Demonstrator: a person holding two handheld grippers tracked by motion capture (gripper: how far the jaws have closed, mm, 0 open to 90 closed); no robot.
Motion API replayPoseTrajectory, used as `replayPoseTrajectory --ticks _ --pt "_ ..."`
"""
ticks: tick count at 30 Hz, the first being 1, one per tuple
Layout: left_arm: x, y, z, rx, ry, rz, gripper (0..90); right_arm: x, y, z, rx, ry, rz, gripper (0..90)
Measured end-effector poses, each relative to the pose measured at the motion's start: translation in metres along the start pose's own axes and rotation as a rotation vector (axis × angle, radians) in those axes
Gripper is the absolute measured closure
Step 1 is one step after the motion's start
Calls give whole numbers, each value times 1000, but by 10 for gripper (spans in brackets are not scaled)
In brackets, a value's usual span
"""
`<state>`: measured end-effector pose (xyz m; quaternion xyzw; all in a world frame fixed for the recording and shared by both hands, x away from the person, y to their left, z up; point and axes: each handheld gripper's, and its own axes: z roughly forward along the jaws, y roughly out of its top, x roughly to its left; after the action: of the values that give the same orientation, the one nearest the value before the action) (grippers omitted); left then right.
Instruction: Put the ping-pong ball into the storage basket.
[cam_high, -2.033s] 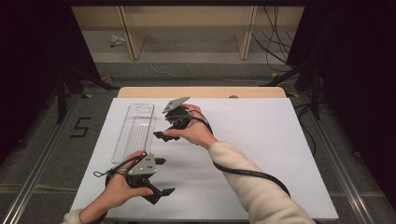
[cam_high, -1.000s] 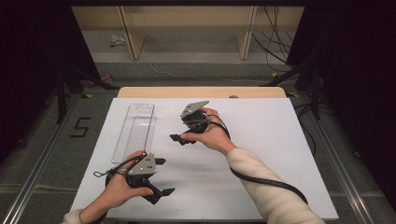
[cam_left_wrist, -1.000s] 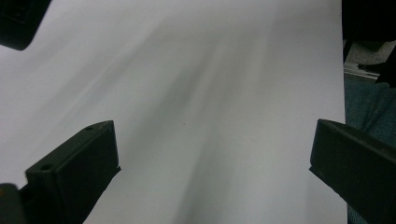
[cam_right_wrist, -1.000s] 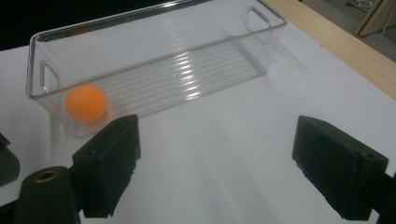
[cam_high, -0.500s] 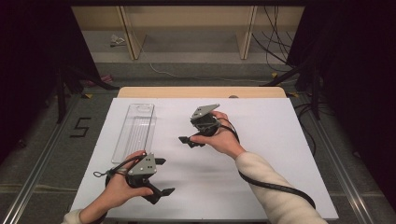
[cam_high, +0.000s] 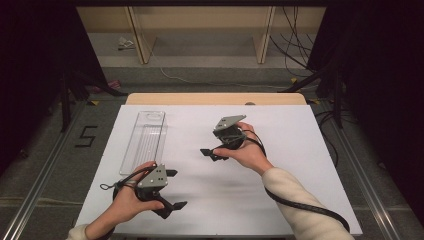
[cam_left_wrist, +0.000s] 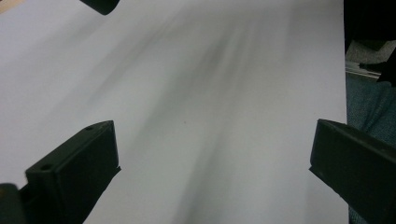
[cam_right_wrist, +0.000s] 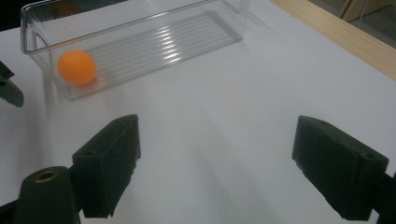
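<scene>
High view is giving me the left gripper (cam_high: 172, 190) nearest, sitting low by the near edge of the white table (cam_high: 300, 150), its jaws spread wide with nothing between them. I am seeing bare white surface ahead of it in the left gripper view, blurred and streaked, and the table's right edge with grey floor beyond; a dark tip at the top left is cut off by the frame. Farther in, the right gripper (cam_high: 210, 153) is hovering near the table's middle, jaws also spread wide and empty, with open room all around it. Beyond its jaws, the long clear plastic ribbed tray (cam_right_wrist: 140, 37) is lying along the left side, and the small orange ball (cam_right_wrist: 77, 67) is resting inside it at the end nearer me. From above I am not making the ball out; my left hand is covering that end of the tray. The light wooden strip (cam_high: 215, 98) is bordering the far edge.
</scene>
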<state>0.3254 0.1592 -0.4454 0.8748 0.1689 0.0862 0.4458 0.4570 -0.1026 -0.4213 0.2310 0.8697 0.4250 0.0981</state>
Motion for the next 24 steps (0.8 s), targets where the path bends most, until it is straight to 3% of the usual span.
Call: replayPoseTrajectory --ticks 24 --pt "0 0 0 -1 6 -5 6 -4 -39 -34 -10 -44 45 162"
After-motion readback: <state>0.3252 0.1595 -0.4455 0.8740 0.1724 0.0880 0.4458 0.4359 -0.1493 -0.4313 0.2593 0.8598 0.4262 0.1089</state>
